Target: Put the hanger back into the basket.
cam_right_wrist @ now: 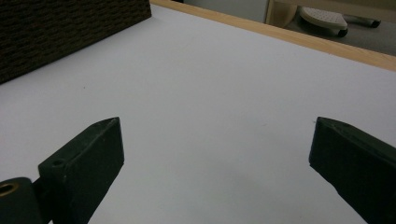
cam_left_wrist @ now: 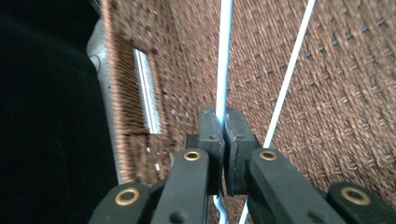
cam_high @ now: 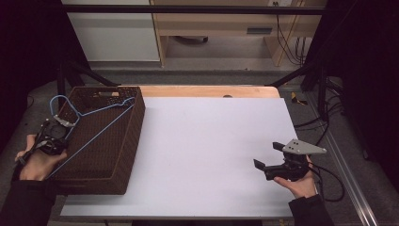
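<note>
Light blue hanger (cam_high: 96, 123), brown woven basket (cam_high: 123, 155), black tongs (cam_left_wrist: 223, 126).

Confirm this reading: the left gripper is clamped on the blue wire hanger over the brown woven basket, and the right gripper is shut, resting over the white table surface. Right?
One error: the right gripper is open; the right gripper view shows its jaws spread wide over the white table surface. The left gripper is clamped on the blue wire hanger over the brown woven basket.

white tabletop (cam_high: 207, 155), wooden edge (cam_high: 207, 91)
</note>
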`<state>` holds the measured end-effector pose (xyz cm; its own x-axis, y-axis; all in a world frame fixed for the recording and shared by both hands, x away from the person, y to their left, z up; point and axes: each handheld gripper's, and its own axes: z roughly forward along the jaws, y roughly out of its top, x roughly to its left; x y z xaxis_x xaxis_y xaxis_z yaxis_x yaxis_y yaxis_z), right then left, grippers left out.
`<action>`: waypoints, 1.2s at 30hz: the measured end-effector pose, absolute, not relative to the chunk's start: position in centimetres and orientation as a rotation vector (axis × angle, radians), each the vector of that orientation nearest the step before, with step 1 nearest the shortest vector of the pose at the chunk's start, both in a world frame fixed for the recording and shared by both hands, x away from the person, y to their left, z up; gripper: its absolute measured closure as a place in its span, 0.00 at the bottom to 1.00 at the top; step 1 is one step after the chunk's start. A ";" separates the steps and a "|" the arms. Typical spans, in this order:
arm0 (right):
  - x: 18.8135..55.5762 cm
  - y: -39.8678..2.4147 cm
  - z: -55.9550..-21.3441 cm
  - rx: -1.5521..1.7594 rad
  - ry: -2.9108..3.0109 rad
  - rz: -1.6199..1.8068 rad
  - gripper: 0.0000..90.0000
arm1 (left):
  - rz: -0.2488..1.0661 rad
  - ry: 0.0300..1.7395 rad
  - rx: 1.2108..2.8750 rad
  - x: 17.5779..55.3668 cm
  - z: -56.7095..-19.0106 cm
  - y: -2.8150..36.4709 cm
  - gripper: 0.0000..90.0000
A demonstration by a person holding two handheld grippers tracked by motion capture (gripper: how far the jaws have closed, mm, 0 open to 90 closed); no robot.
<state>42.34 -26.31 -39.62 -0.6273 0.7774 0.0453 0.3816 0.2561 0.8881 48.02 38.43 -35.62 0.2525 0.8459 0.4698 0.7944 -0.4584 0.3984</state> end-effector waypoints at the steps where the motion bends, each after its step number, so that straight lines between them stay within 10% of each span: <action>1: 42.3 -26.3 -39.6 1.055 2.130 1.331 0.04 | 0.973 1.594 2.429 48.1 -36.0 38.4 0.97; 8: 42.4 -26.4 -39.7 1.059 2.133 1.330 0.04 | 0.874 1.610 2.462 48.6 -37.5 38.3 0.95; 15: 42.4 -26.4 -39.7 1.065 2.128 1.332 0.04 | 0.866 1.585 2.305 47.2 -35.2 38.6 0.69; 36: 42.2 -26.4 -39.6 1.058 2.097 1.368 0.04 | 0.730 0.964 1.860 41.2 -32.0 29.8 0.27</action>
<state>42.19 -26.44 -39.58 -0.6220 0.7809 0.0577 0.3676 0.2261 0.9021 41.19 29.81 -32.00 0.5234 0.8467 0.0956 0.3219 -0.3004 0.8979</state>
